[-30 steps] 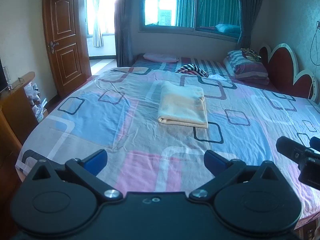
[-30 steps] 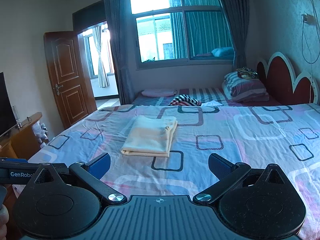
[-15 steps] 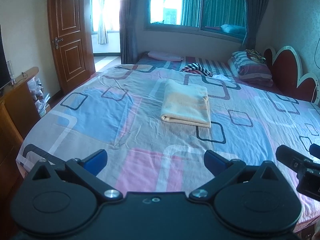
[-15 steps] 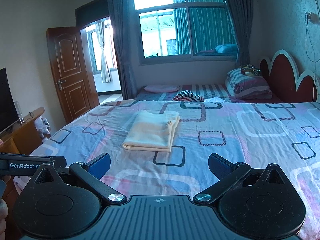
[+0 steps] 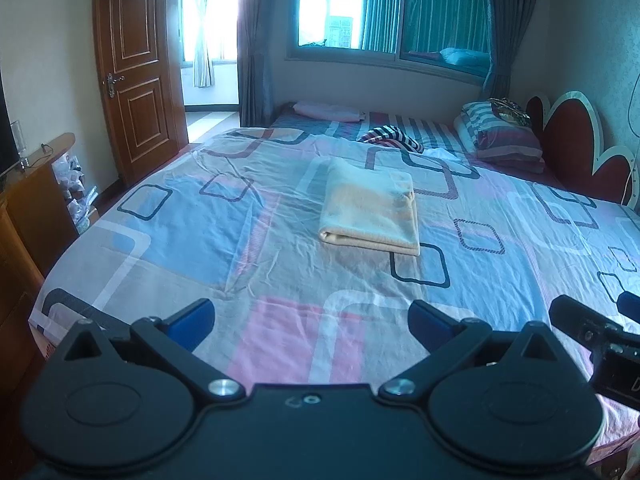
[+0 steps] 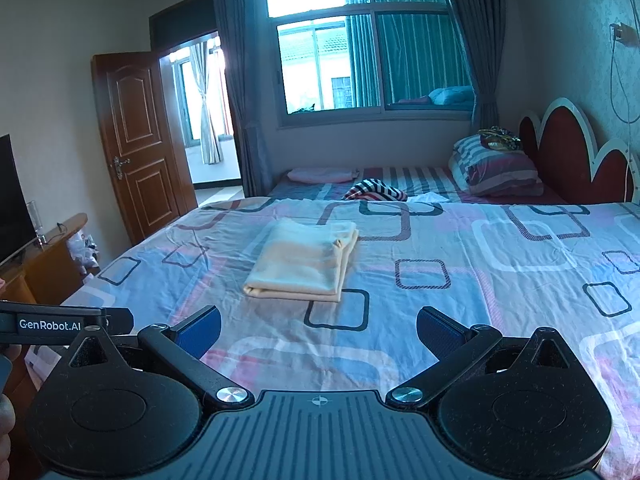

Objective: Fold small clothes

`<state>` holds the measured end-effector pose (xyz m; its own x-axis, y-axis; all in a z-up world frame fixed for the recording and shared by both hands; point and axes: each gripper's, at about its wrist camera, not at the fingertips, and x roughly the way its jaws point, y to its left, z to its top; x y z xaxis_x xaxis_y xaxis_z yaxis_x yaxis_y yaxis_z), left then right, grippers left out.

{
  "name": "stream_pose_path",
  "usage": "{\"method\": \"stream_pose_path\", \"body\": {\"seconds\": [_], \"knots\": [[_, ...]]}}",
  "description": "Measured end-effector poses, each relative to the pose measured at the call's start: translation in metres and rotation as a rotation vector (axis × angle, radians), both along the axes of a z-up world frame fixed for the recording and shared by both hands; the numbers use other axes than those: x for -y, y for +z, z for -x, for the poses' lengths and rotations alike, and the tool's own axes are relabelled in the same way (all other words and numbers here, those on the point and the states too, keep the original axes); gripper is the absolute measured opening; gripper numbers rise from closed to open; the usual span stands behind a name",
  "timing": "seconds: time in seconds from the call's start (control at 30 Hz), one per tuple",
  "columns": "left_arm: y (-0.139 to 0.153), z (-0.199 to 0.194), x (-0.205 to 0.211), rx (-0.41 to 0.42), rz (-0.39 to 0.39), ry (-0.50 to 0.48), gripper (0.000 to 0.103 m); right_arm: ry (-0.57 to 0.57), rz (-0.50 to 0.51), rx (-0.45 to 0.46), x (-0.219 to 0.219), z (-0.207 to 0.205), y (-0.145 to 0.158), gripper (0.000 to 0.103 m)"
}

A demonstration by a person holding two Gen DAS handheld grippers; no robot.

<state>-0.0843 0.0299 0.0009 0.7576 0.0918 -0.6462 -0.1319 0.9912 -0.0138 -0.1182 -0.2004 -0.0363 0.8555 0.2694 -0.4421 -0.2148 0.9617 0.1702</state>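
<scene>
Both claws hang spread and empty: left claw [image 5: 311, 316], right claw [image 6: 318, 326]. The folded cream garment [image 5: 370, 212] lies mid-bed [image 5: 192, 240], apparently finished (its far edges are unclear). Keep your claws clear of it; check its edges align.

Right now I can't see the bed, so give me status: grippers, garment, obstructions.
Left gripper open, empty. Right gripper open, empty. Cream garment folded flat on the patterned bedsheet, untouched. Nothing between grippers and garment.
</scene>
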Motion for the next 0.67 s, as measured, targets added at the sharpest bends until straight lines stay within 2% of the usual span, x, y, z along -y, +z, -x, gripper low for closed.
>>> {"method": "stream_pose_path", "body": {"seconds": [0.37, 0.53, 0.67], "knots": [[-0.006, -0.011, 0.011, -0.011, -0.009, -0.052, 0.102, -0.029, -0.011, -0.022, 0.008, -0.006, -0.005, 0.103], [-0.008, -0.012, 0.015, 0.042, -0.026, -0.062, 0.099, -0.036, -0.013, -0.025, 0.012, -0.009, -0.007, 0.103], [-0.009, -0.023, 0.015, 0.018, -0.015, -0.056, 0.102, -0.049, -0.012, -0.036, 0.016, -0.014, -0.01, 0.103]]}}
